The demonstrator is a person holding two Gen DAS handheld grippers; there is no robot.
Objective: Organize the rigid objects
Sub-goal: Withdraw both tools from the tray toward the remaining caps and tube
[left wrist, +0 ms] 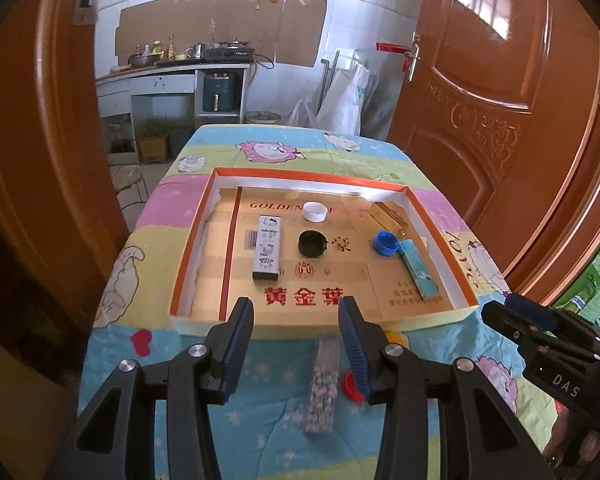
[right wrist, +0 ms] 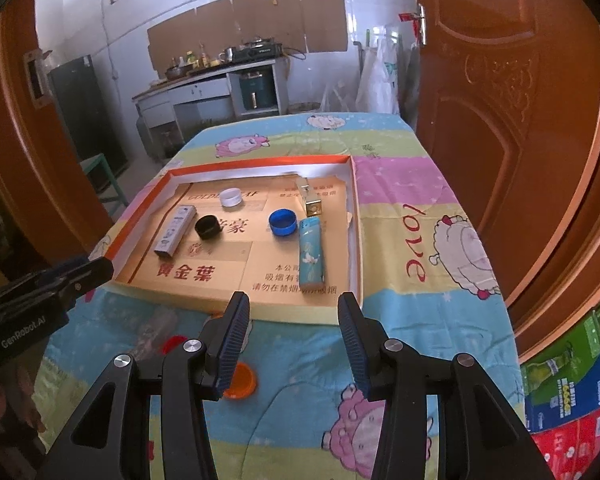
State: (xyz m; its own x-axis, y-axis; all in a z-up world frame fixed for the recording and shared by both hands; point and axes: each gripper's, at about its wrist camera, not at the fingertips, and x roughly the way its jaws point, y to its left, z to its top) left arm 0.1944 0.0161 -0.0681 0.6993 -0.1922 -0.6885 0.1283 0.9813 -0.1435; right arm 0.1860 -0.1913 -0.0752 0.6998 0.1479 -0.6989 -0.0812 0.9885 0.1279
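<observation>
Left wrist view: the left gripper (left wrist: 296, 344) hangs over the near edge of the worktop (left wrist: 268, 440), its jaws apart and holding nothing. Below and between them on the quilted cover lie a patterned lighter (left wrist: 322, 386) and a red cap (left wrist: 349, 387), both just outside the near wall of the shallow tray (left wrist: 188, 256). Inside the tray sit a white lighter (left wrist: 266, 246) toward the left side, a black cap (left wrist: 311, 243) at the middle, a white cap (left wrist: 315, 211) toward the far edge, a blue cap (left wrist: 386, 242), a blue lighter (left wrist: 418, 268) along the right side, and a gold box (left wrist: 390, 216) near the far right corner.

Right wrist view: the right gripper (right wrist: 294, 344) also stands with jaws apart and empty. An orange cap (right wrist: 242, 382) lies on the cover just behind its left finger, near the tray's near edge.

Judging by the layout, sorting is partly done: three items remain outside the tray. The next move likely calls for each gripper to dip, centre its jaws on the nearest loose piece and close. The flat caps offer little height to grip, so the jaws must come low.
</observation>
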